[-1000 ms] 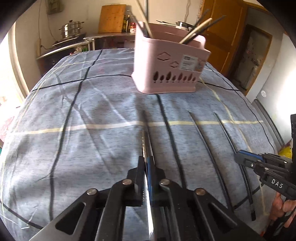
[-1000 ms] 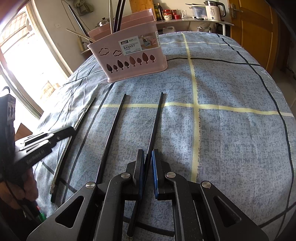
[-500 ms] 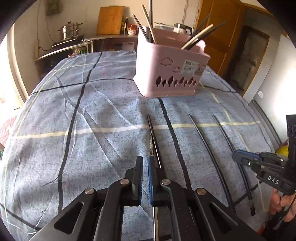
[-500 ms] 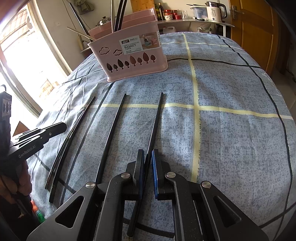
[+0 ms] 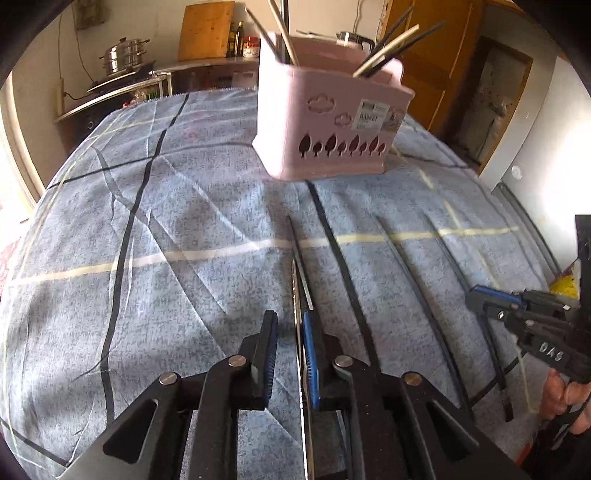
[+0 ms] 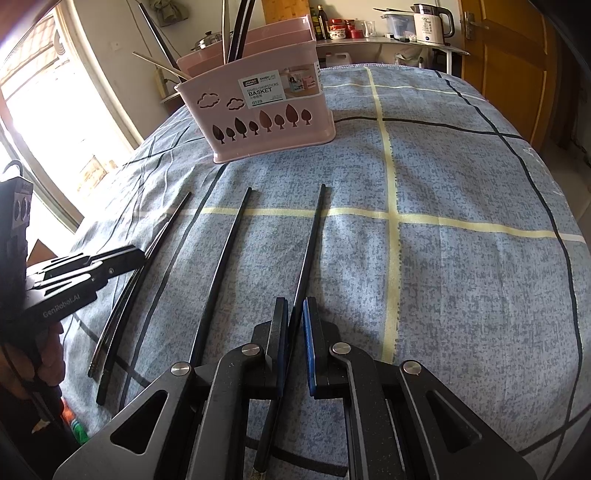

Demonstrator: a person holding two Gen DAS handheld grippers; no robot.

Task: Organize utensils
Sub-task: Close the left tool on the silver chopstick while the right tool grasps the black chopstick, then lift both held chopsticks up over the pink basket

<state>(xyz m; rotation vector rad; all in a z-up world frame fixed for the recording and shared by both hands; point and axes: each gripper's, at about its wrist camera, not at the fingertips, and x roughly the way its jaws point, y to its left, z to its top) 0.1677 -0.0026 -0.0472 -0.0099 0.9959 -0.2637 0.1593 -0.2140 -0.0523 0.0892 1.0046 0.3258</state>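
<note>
A pink chopstick basket [image 5: 325, 122] [image 6: 266, 114] stands upright at the far middle of the table and holds several chopsticks. My left gripper [image 5: 290, 325] is open, its jaws on either side of a pair of chopsticks, one metal and one black [image 5: 297, 280], lying on the cloth. My right gripper [image 6: 294, 314] is open with a narrow gap, straddling a black chopstick [image 6: 308, 251] that lies on the cloth. Another black chopstick [image 6: 221, 273] lies between the two grippers.
The table carries a blue-grey cloth [image 6: 461, 258] with black and yellow lines. A kitchen counter with a pot [image 5: 123, 55] and a cutting board [image 5: 207, 29] is behind. A kettle [image 6: 430, 18] and wooden door [image 6: 509, 55] are at the far right.
My left gripper has opened from shut on the chopstick pair, letting it lie on the cloth, and has tilted up a little. My right gripper has stayed in place.
</note>
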